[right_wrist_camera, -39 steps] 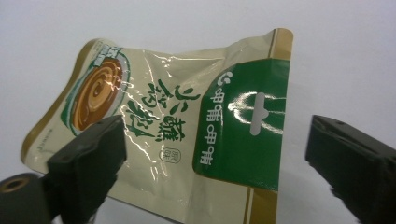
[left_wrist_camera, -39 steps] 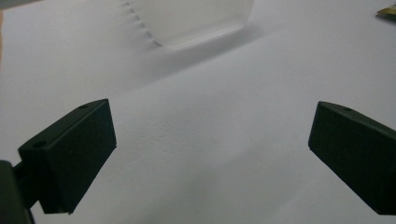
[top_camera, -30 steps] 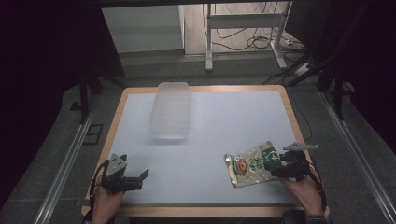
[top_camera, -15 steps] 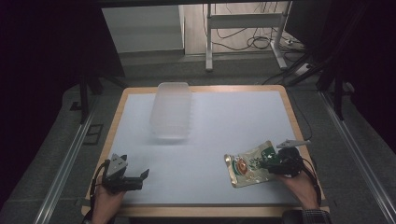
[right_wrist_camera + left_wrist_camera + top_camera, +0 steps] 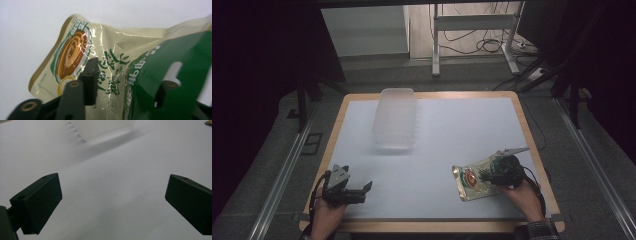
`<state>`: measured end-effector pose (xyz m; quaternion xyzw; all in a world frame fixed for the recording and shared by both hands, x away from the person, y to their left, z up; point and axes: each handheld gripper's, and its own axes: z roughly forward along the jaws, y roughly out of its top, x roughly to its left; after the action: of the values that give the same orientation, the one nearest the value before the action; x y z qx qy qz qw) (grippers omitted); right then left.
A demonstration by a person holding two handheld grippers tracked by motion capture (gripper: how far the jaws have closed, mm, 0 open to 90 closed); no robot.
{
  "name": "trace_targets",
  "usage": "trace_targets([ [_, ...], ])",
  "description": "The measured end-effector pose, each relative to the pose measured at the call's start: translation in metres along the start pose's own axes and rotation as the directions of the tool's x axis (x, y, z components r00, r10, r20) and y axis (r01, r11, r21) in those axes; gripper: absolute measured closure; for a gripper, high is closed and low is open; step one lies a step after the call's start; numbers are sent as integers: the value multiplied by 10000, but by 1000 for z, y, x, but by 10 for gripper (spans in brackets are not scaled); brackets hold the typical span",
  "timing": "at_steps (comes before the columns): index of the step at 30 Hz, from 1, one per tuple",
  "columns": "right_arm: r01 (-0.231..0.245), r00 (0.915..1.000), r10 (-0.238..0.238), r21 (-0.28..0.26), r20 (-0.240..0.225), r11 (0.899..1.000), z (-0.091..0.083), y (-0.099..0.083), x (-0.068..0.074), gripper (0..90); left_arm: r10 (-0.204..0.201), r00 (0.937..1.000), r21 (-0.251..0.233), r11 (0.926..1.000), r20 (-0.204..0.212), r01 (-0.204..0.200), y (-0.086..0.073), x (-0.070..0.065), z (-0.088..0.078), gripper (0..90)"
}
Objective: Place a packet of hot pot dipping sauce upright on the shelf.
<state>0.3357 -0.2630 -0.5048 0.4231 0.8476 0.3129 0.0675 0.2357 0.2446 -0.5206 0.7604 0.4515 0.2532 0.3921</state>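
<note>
One snack pouch (image 5: 475,176) lies near the table's (image 5: 437,125) right front edge, with the right tongs (image 5: 120,82) just closing around it. Lifting is judged still undone; the left tongs (image 5: 354,192) are held apart, and the clear tub (image 5: 394,119) stands well away.

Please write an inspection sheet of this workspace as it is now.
Surface: white table top with wooden rim, bare in the middle.
Job's things: snack pouch, cream and green, near right edge.
Clutter: clear plastic container at the far side.
Grippers: left gripper open over bare surface; right gripper has just been closing, pouch between its jaws.
Cables: one trails from each gripper; more on the floor beyond.
Surroundings: dark, metal stand behind.
</note>
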Motion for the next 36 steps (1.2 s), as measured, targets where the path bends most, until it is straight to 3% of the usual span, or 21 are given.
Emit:
trace_targets([
  [14, 301, 9970, -310, 134, 713, 9995, 6, 3, 6, 764, 73, 10000, 67, 10000, 16, -73, 1, -1, 2, 7],
  [20, -21, 9977, 4, 253, 675, 9997, 7, 3, 9, 873, 98, 10000, 78, 9999, 5, -98, 1, -1, 2, 7],
  [25, -110, 9976, 89, 300, 689, 9995, 6, 5, 9, 888, 71, 10000, 55, 10000, -42, -71, 0, 0, 1, 7],
  [36, 933, 9898, -929, 15, 1081, 9956, -4, 7, 21, 891, 34, 10000, 7, 10000, -19, -34, 0, 0, 0, 7],
])
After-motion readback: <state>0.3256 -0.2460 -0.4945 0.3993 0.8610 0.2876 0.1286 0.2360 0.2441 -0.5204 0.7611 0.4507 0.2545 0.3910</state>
